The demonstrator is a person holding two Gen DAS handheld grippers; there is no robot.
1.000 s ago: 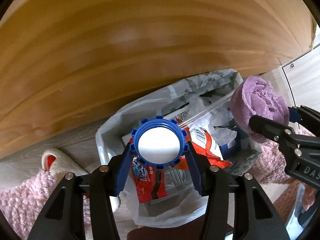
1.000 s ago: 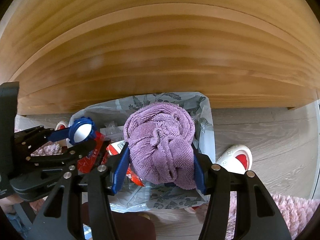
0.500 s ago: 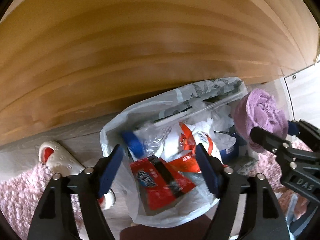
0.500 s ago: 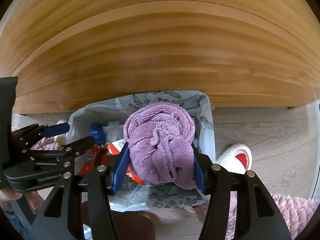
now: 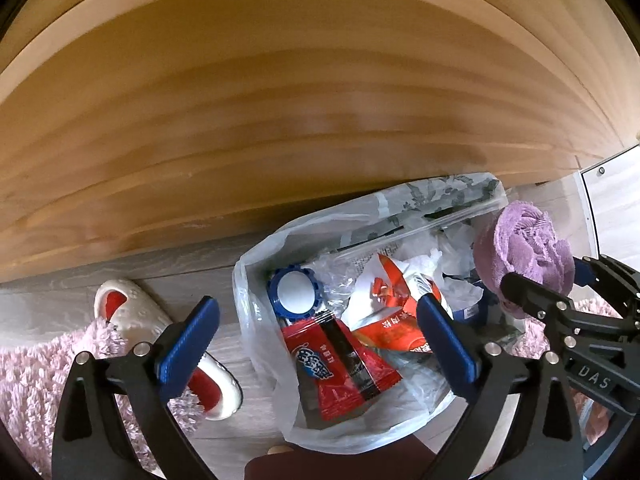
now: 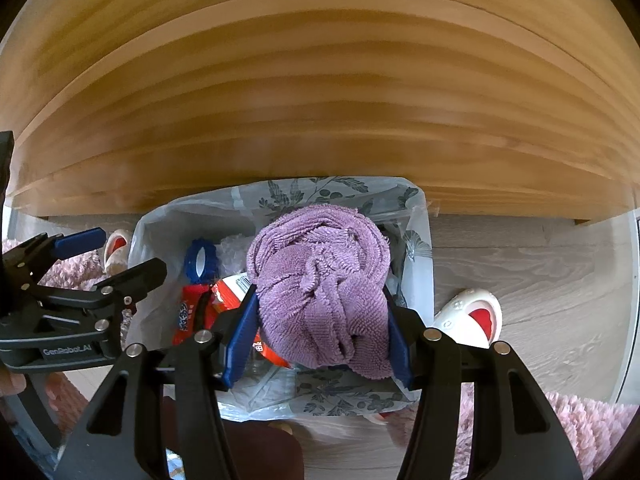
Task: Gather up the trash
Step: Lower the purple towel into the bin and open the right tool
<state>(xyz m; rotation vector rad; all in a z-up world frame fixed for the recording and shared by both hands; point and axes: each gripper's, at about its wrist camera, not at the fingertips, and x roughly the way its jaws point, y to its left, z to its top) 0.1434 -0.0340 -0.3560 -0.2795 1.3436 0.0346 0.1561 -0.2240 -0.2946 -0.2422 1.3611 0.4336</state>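
Spanning the whole upper view is one pale wooden panel [image 5: 280, 100], with grey wood-grain floor [image 6: 540, 280] below it. One white plastic trash bag [image 5: 260, 280] with a grey leaf print stands open against the panel's foot. Pink shaggy rug [image 5: 24, 380] shows at both lower corners, and two white slippers with red insoles lie on the floor, one on each side of the bag [image 5: 120, 304] [image 6: 476, 312].

One bundled purple terry cloth [image 6: 320, 288] is clamped between the blue pads of the right gripper [image 6: 320, 332], hanging directly over the bag mouth.

One round blue ridged lid with a white centre [image 5: 295, 292] lies inside the bag at its left wall, flat face turned up toward the camera. Below it lies one red snack wrapper [image 5: 340, 368], its long axis running toward the bag's lower right, beside a red-and-white crumpled packet [image 5: 392, 312].

The left gripper [image 5: 316, 336] has just been opening; its jaws stand wide apart above the bag with nothing pressed between them.
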